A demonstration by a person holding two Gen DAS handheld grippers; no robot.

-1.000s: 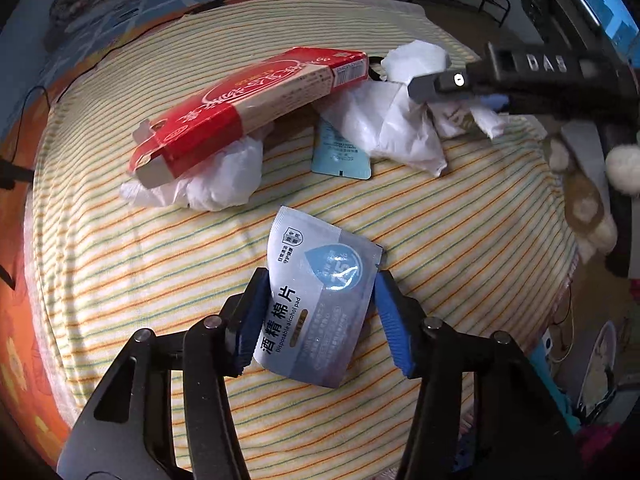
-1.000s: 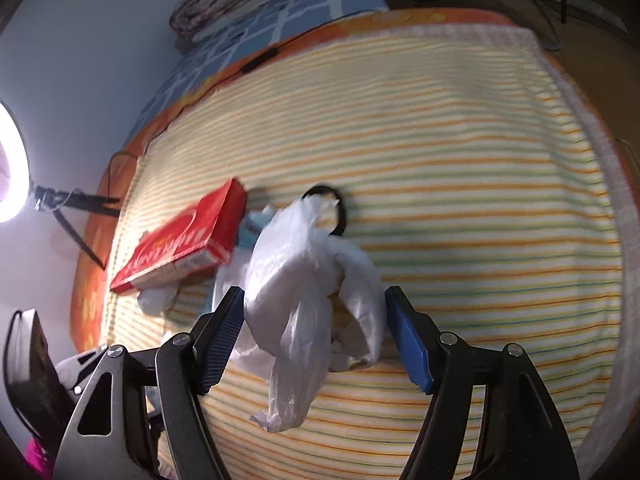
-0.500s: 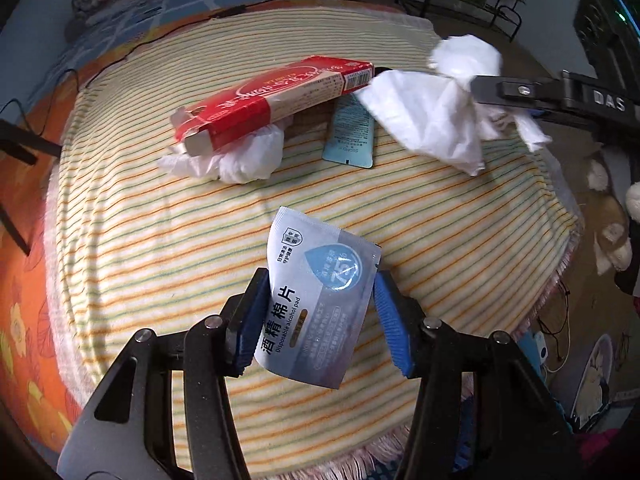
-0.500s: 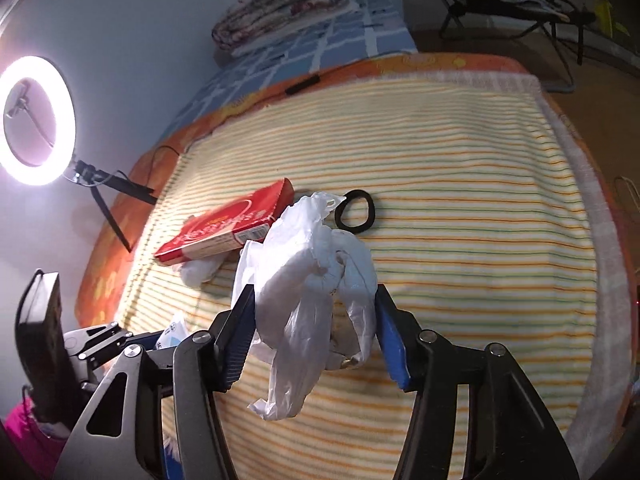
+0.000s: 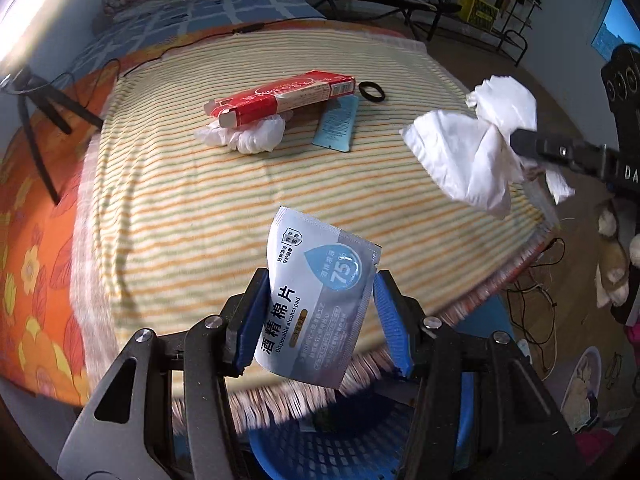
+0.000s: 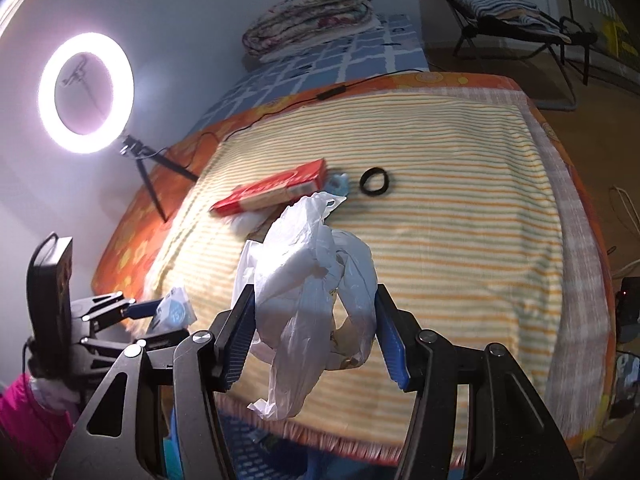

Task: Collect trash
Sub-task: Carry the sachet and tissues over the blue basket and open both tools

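Note:
My left gripper [image 5: 320,292] is shut on a grey-blue alcohol pad packet [image 5: 316,304], held upright over the fringed near edge of the striped blanket [image 5: 180,208]. My right gripper [image 6: 314,300] is shut on a crumpled white plastic bag [image 6: 304,264] that hangs between its blue pads; the left wrist view shows this bag [image 5: 472,156] in the air at the right. A blue mesh basket [image 5: 340,452] sits below both grippers. On the blanket lie a red box [image 5: 276,98] on another white bag [image 5: 248,136], a light blue sachet [image 5: 336,124] and a black hair tie [image 5: 372,91].
A ring light [image 6: 86,92] on a tripod stands at the bed's left side, with a cable running across the orange sheet. A folded quilt [image 6: 312,12] lies at the far end. A folding chair [image 6: 516,8] and floor clutter are to the right.
Both grippers rose and drew back to the bed's near edge with their loads. The right jaws closed in on the white bag and lifted it. The blue basket came into view.

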